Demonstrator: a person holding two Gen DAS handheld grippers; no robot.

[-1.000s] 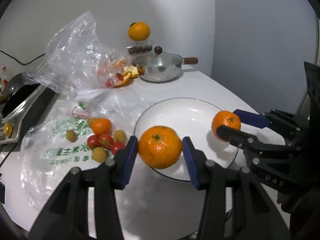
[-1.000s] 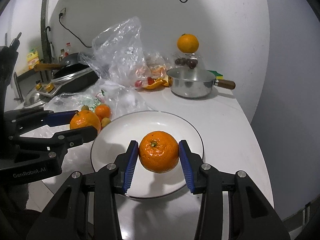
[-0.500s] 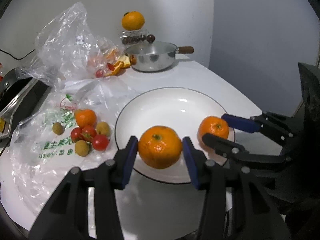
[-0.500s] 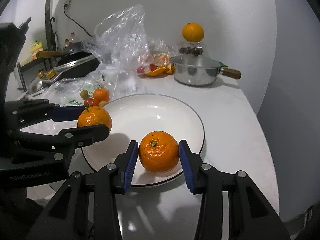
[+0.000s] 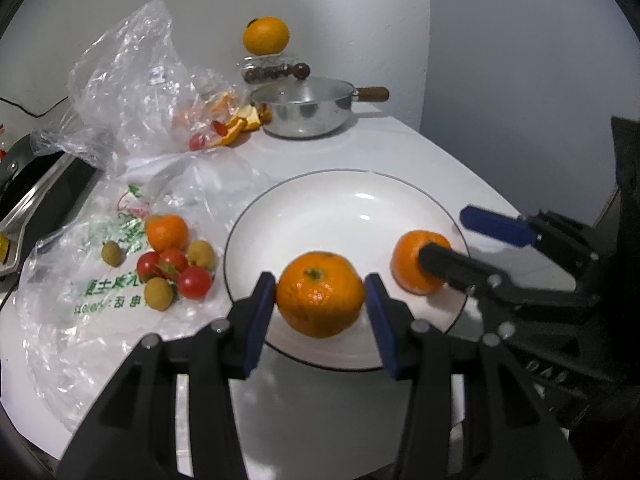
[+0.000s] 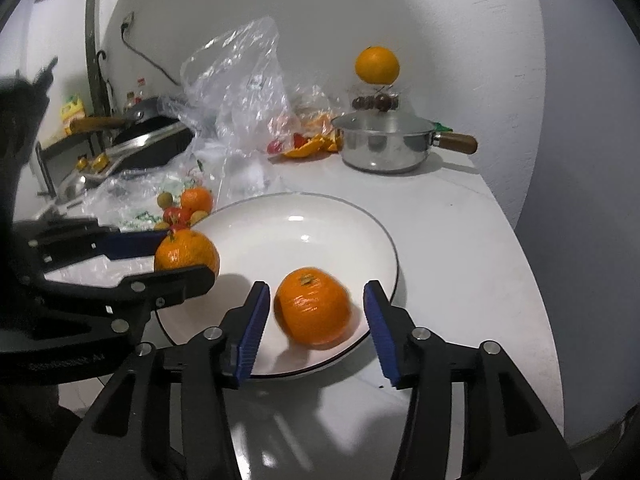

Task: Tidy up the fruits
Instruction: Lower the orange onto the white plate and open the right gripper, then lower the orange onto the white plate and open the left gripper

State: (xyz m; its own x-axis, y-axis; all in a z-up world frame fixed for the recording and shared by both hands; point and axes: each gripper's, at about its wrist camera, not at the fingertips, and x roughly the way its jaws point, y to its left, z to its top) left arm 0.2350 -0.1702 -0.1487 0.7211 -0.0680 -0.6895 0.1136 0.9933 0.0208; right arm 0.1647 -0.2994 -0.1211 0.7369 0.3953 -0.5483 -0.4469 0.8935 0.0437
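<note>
Two oranges at the plate (image 5: pixel 404 196).
Left gripper (image 5: pixel 320 308) jaws clamped on an orange (image 5: pixel 320 294); right gripper (image 6: pixel 316 320) jaws opening, second orange (image 6: pixel 314 306) loose between them.

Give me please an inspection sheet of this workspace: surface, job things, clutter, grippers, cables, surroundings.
Surface: white table.
Job's things: white plate; one mandarin lying on it, second mandarin held over its rim; small fruits on a printed bag.
Clutter: crumpled clear bag, orange peel, steel saucepan, orange on a jar.
Grippers: left gripper shut on the second mandarin; right gripper opening, pads clear of the fruit.
Cables: one on the wall.
Surroundings: stove with pan, grey wall.
</note>
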